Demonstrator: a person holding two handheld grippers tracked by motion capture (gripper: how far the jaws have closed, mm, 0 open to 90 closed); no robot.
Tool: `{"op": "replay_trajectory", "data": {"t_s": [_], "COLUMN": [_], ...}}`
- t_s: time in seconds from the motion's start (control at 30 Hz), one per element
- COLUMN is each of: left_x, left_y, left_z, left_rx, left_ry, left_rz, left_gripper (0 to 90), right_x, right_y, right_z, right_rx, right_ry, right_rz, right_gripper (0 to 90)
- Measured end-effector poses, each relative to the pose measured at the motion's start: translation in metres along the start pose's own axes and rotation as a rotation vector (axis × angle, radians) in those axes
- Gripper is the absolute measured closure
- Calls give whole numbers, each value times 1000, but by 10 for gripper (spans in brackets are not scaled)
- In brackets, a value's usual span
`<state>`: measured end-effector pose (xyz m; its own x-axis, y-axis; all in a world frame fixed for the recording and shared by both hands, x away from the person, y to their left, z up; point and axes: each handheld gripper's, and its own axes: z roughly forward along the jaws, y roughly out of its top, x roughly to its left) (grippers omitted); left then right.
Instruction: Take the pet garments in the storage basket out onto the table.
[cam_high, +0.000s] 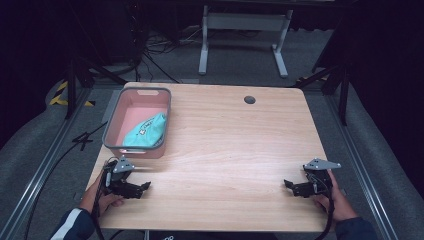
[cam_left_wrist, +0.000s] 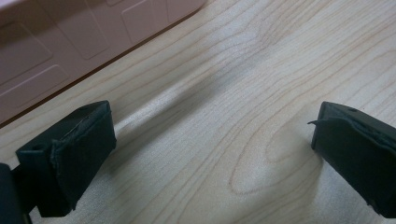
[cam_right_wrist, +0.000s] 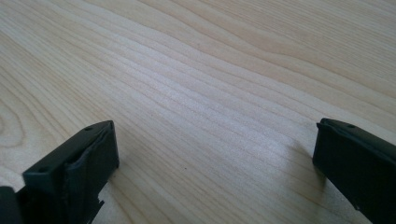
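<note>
Two black hand-held grippers, left (cam_high: 142, 187) and right (cam_high: 289, 184), rest spread and empty on the pale wooden counter (cam_high: 230, 150); teal folded cloth (cam_high: 147, 131) lies in the pink plastic basin (cam_high: 113, 120) just beyond the left one.

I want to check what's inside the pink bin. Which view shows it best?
The high view: the pink bin shows whole, with a teal cloth inside. The left gripper view catches just its outer wall. The right gripper view shows bare table.
</note>
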<state>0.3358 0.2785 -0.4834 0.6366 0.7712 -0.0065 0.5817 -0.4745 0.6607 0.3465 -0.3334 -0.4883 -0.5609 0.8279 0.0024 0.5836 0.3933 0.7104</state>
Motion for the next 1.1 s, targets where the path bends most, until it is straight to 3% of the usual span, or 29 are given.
{"op": "replay_trajectory", "data": {"t_s": [0.37,0.43,0.53,0.73,0.97,1.1], "left_x": [0,1,5,3,0,1], "left_y": [-4,-5,-5,-3,6,11], "left_z": [-4,-6,-11,-18,-32,-41], "left_rx": [1,-10,15,41,32,17], "left_ry": [-19,-19,-69,-68,-96,-88], "left_rz": [15,40,72,110,138,156], "left_gripper": [23,38,105,194,215,213], "right_x": [1,1,0,0,1,1], "right_y": [0,0,0,0,0,0], "right_z": [0,0,0,0,0,0], "right_rx": [1,0,1,1,1,1], "right_ry": [-4,-3,-2,-2,-3,-3], "right_rz": [4,5,4,4,4,4], "right_gripper": [6,6,6,6,6,6]}}
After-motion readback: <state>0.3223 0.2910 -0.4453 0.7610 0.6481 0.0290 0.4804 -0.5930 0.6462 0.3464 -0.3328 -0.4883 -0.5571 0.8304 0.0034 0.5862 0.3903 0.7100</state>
